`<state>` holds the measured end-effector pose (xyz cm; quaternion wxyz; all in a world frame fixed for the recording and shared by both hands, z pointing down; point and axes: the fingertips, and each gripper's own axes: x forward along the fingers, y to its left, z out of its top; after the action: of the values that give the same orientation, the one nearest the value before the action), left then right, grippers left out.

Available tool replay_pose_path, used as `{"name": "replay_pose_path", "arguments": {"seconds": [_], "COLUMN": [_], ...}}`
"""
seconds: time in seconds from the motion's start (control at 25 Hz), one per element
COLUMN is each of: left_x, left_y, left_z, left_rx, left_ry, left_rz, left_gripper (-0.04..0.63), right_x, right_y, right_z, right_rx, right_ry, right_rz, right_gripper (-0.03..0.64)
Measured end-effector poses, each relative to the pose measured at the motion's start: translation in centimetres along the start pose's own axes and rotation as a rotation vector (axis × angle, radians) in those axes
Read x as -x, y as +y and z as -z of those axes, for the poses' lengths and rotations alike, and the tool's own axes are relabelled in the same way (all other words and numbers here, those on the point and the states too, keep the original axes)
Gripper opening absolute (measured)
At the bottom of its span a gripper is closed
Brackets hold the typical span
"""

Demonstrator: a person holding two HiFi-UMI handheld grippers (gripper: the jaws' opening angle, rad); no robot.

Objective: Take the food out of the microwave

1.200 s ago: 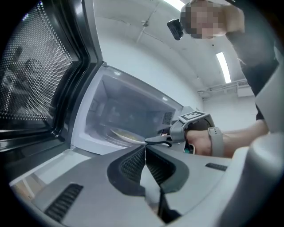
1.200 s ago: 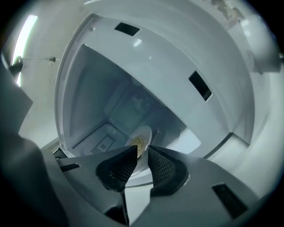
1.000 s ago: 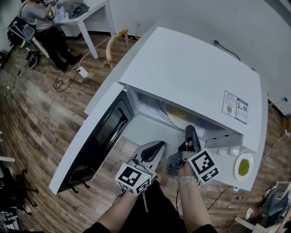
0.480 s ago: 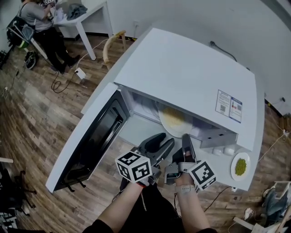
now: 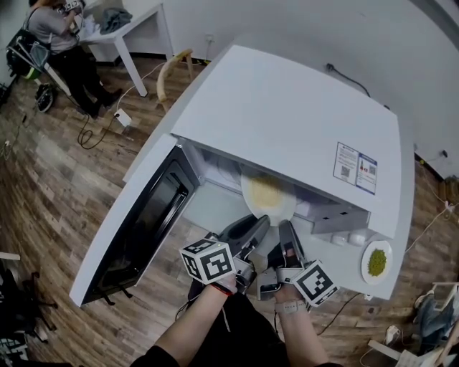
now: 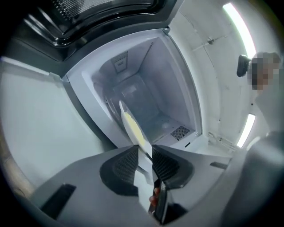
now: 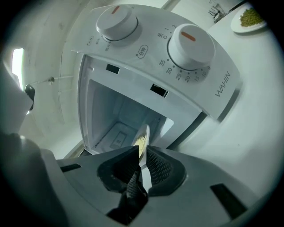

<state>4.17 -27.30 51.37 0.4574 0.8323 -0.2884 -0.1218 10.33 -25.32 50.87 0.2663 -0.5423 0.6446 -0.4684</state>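
Observation:
The white microwave (image 5: 287,122) stands with its door (image 5: 143,215) swung wide to the left. A white plate of yellow food (image 5: 267,195) lies half out of the cavity mouth. Its near rim is between the pads of both grippers. My left gripper (image 5: 252,228) has its jaws closing on the rim, and in the left gripper view the plate (image 6: 131,126) runs edge-on into that gripper (image 6: 143,162). My right gripper (image 5: 287,229) is shut on the rim beside it. In the right gripper view the plate (image 7: 143,141) sits in that gripper (image 7: 141,166).
A small plate of green food (image 5: 377,261) sits on the counter right of the microwave. Two dials (image 7: 191,42) are on the control panel. A person (image 5: 54,29) is at a white table (image 5: 136,14) far left, with a chair (image 5: 176,68) and cables on the wood floor.
The plate has slid from deep in the cavity out to its mouth, drawn by the right gripper. The left gripper rolled, opened wide and came in around the plate's rim.

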Motion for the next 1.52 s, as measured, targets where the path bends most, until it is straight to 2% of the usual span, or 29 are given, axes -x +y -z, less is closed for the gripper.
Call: {"name": "replay_pose_path", "arguments": {"seconds": [0.2, 0.32, 0.56, 0.68, 0.88, 1.4, 1.52], "left_x": [0.1, 0.2, 0.7, 1.0, 1.6, 3.2, 3.8], "left_y": [0.0, -0.1, -0.1, -0.3, -0.4, -1.5, -1.8], "left_z": [-0.2, -0.2, -0.2, 0.2, 0.8, 1.8, 2.0], "left_rx": [0.032, 0.04, 0.053, 0.051, 0.019, -0.12, -0.123], "left_ry": [-0.015, -0.011, 0.0, 0.022, 0.051, 0.137, 0.145], "left_rz": [0.011, 0.018, 0.032, 0.047, 0.041, 0.03, 0.036], "left_gripper": [0.098, 0.098, 0.094, 0.092, 0.091, 0.121, 0.124], "right_x": [-1.1, -2.0, -2.7, -2.9, -2.4, -0.2, 0.4], "right_y": [0.7, 1.0, -0.4, -0.4, -0.5, -0.4, 0.0], "right_z": [0.0, 0.1, 0.4, 0.6, 1.1, 1.9, 2.2], "right_rx": [-0.028, -0.031, -0.11, -0.143, -0.182, -0.28, -0.276], "right_ry": [0.038, 0.072, 0.091, 0.099, 0.1, 0.108, 0.116], "right_rz": [-0.064, -0.098, -0.039, -0.038, -0.028, -0.013, -0.022], "right_gripper": [0.067, 0.104, 0.107, 0.106, 0.066, 0.057, 0.058]}}
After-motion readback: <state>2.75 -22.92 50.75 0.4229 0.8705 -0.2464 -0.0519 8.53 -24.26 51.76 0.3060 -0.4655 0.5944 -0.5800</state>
